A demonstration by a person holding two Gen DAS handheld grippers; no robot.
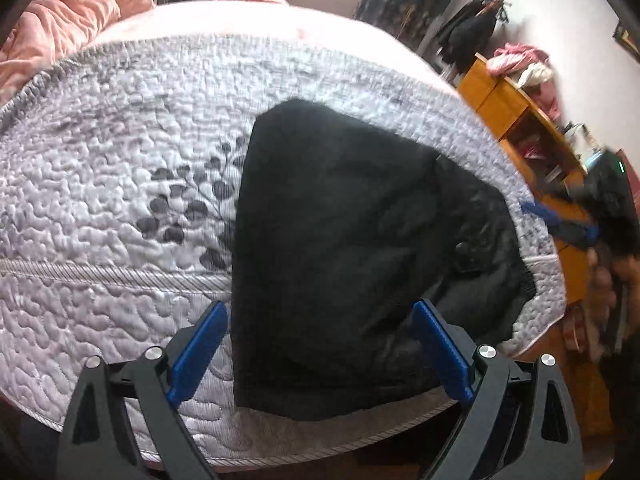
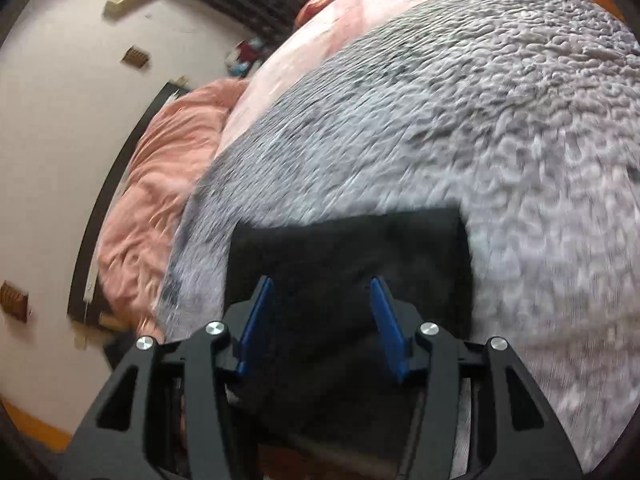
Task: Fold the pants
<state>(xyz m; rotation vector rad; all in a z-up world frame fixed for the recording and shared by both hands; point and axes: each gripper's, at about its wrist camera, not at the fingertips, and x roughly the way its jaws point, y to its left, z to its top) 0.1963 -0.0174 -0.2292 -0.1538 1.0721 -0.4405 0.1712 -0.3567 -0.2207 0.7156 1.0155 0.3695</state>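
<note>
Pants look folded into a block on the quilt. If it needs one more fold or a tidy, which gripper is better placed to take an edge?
Probably the left gripper: open, its jaws straddle the black pants' near edge. The right gripper, also open, hangs above the middle of the cloth, no edge between its jaws.

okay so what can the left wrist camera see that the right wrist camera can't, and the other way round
Only the left wrist view shows the orange wooden shelf with pink clothes on it, the dark coats hanging on the wall, the grey leaf print on the quilt, and the right gripper seen from outside at the frame's edge.

Only the right wrist view shows the dark bed frame edge against the bare wall.

Both show the black pants folded on the grey quilt, the peach blanket, and open blue fingers over the pants.
</note>
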